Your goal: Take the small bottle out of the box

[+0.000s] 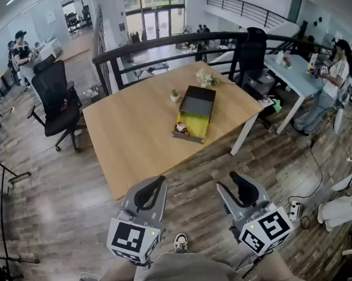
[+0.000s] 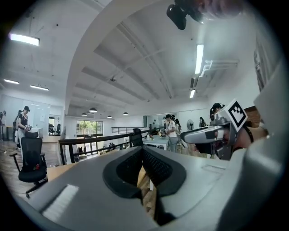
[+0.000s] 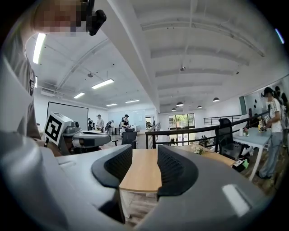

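An open box (image 1: 193, 121) with a yellow inside and a raised dark lid lies on the wooden table (image 1: 139, 133), right of the middle. Small red and white things (image 1: 181, 129) sit in its near left corner; they are too small to make out as a bottle. Both grippers hang low over the floor, well short of the table's near edge. My left gripper (image 1: 161, 181) (image 2: 142, 151) has its tips together with nothing in it. My right gripper (image 1: 228, 182) (image 3: 144, 151) stands open and empty, and the tabletop (image 3: 140, 173) shows between its jaws.
A tiny potted plant (image 1: 174, 96) and a bunch of flowers (image 1: 205, 77) stand on the table beyond the box. A black office chair (image 1: 57, 100) is at the table's left, a dark railing (image 1: 168, 46) behind it. People stand at desks to the right and far left.
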{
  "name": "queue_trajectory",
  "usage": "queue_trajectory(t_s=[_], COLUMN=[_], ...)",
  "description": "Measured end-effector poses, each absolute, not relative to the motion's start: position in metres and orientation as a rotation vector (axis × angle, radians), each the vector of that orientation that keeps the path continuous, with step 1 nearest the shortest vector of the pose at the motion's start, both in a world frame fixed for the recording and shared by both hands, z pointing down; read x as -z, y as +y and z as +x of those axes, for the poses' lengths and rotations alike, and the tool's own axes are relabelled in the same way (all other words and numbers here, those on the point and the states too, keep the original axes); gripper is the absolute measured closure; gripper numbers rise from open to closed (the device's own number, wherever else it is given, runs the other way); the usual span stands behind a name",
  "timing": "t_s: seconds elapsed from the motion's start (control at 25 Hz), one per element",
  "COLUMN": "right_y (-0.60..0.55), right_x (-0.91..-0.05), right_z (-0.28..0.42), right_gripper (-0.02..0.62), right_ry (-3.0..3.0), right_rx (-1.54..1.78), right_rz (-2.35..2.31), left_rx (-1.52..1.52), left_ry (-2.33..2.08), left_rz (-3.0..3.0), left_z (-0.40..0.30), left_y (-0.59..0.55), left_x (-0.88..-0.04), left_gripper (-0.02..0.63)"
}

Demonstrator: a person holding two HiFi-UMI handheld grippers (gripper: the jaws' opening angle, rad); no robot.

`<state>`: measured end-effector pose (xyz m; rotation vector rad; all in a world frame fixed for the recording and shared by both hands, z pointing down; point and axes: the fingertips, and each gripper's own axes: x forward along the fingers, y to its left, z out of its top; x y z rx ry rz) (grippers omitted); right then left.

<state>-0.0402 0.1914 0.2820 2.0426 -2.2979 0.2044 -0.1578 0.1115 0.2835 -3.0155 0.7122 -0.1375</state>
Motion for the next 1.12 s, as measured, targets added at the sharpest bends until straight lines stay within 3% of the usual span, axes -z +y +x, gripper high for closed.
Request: queue_trajectory(t_s=[0.6,1.12], right_y=[0.081,-0.057], right_x=[-0.336,-0.365], right_z=[0.020,0.108], right_gripper=[0.439,0.439], right_ry=[-2.275,-2.386], right_rx=[-0.352,-0.485], right_rz=[1.948,1.761], left_rx=[0.292,0.417], left_ry=[0.860,1.040], left_rz=[-2.977,-2.936], left_z=[-0.134,-0.045], left_y=[0.012,-0.105], left_x=[-0.328,-0.350], left_gripper=[0.606,0.606])
